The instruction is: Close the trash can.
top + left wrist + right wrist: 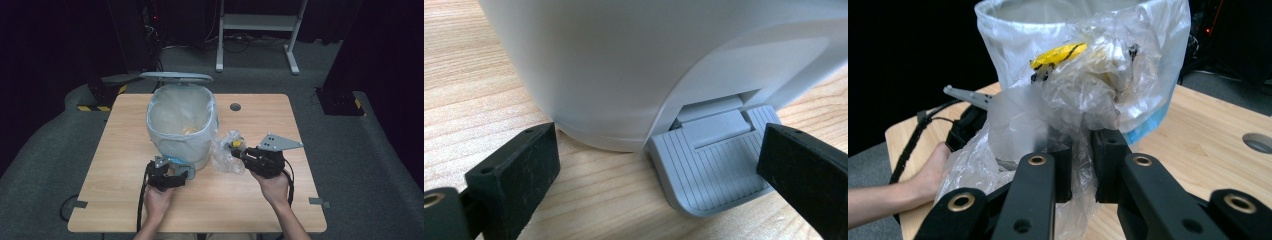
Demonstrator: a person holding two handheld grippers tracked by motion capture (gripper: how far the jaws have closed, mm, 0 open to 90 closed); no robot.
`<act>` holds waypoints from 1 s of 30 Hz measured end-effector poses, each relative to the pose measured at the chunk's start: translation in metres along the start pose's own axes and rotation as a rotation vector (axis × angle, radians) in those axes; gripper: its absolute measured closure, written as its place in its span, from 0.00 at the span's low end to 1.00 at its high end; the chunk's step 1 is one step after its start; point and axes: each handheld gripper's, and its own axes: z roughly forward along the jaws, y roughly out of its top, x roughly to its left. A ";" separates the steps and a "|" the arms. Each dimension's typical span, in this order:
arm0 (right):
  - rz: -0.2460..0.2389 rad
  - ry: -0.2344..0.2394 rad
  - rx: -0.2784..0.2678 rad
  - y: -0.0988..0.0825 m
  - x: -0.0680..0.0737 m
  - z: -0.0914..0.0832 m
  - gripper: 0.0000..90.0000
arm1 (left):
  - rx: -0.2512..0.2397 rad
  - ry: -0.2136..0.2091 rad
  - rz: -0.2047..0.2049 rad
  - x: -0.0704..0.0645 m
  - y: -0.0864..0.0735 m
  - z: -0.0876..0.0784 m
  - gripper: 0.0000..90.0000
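— Beside the bin [181, 125] on the surface [260, 200], my right claw [239, 152] pinches a clear plastic bag [225, 152].
— And my left claw [654, 165] gapes, astride the pedal [711, 170], up close.

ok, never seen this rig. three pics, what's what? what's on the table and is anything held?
No robot arm here: a person holds a hand-held two-jaw gripper in each hand. The high view looks down on a wooden table from the person's side. The other two pictures come from cameras riding on the grippers, looking along their black jaws.

On the table stands a pedal bin with a plastic liner and its lid up. The left gripper sits low at the bin's foot, jaws open either side of the grey pedal; whether it presses the pedal down I cannot tell. The right gripper is shut on a crumpled clear plastic bag with something yellow inside, beside the bin.
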 end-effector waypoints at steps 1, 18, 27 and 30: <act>0.003 0.002 -0.006 0.001 0.000 0.000 0.90 | 0.000 0.000 0.000 0.000 0.000 0.000 0.04; -0.033 0.024 -0.012 0.017 0.005 0.005 0.90 | 0.000 0.000 0.001 0.000 0.000 0.000 0.04; -0.029 0.043 -0.021 0.024 0.005 0.005 0.90 | 0.000 0.000 0.000 0.000 0.000 0.000 0.04; -0.027 0.048 -0.026 0.027 0.004 0.005 0.90 | 0.000 0.000 0.000 0.000 0.000 0.000 0.04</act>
